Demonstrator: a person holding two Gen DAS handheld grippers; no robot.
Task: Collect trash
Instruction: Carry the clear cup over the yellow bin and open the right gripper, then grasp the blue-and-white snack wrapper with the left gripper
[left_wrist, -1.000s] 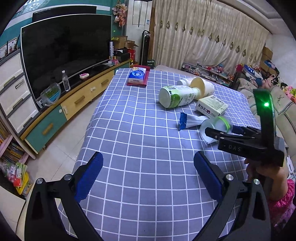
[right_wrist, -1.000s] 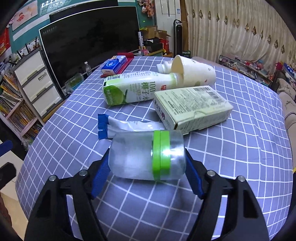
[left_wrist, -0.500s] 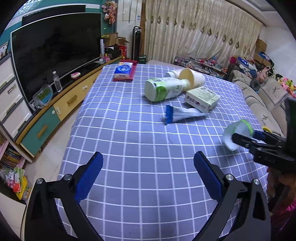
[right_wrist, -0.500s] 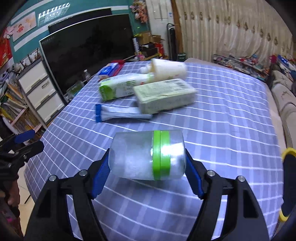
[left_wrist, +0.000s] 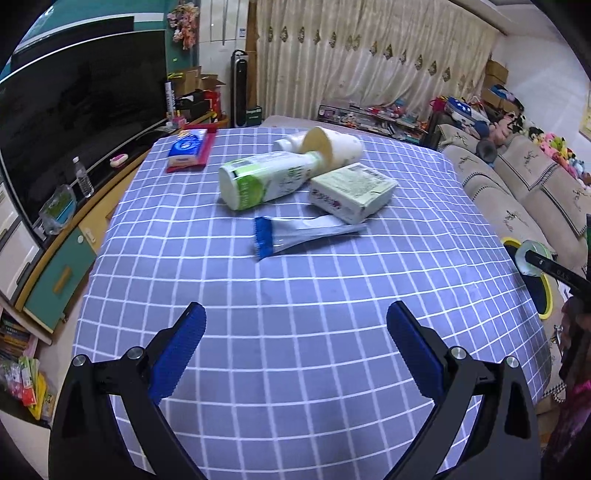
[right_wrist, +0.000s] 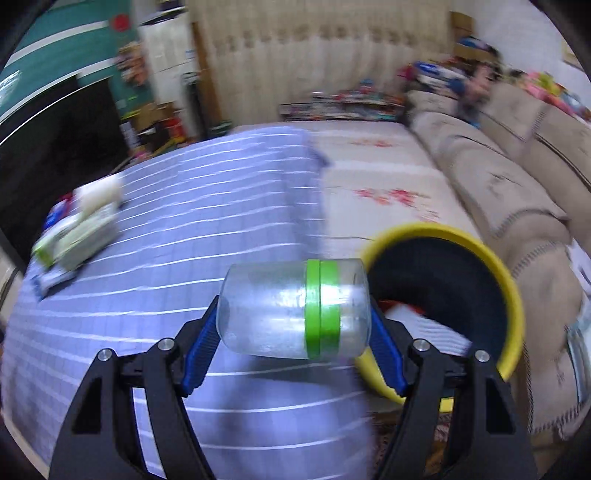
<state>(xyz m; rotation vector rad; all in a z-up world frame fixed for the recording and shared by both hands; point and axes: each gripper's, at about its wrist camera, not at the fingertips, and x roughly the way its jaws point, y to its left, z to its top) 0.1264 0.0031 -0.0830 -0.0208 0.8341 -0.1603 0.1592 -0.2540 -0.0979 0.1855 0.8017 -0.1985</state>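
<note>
My right tongs are pinching a clear plastic jar. It lies on its side between the blue pads. It looks see-through and a bit cloudy, and a bright green band goes around it near its right end. I hold it up in the air at the right edge of the counter, just beside a bin with a yellow rim and a dark inside. The bin sits on the floor, between the counter and a sofa.

My left tongs are spread wide with nothing in them, above the near part of the checked blue cloth. Far from them on the counter lie a green and white bottle, a paper cup, a pale box and a flat wrapper with a blue end.
</note>
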